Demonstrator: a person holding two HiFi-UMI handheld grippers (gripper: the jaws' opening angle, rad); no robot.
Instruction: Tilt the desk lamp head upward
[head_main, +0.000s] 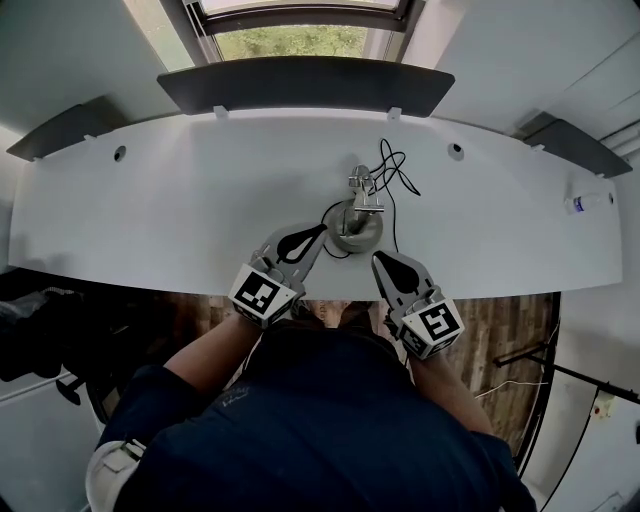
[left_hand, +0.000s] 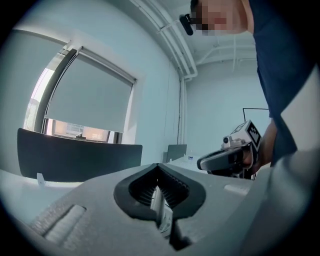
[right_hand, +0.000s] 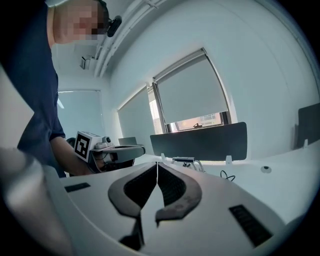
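The desk lamp stands mid-desk on a round metal base. Its thin metal arm and small head lie low over the base, and a black cable is looped behind it. My left gripper is shut and empty, its tips just left of the base. My right gripper is also shut and empty, near the desk's front edge just right of the base. In the right gripper view the lamp head shows beyond the closed tips. The left gripper view shows closed jaws holding nothing.
The white curved desk has a dark divider panel along its back edge under a window. A small bottle lies at the far right. Two cable holes sit near the back. The person's body is at the front edge.
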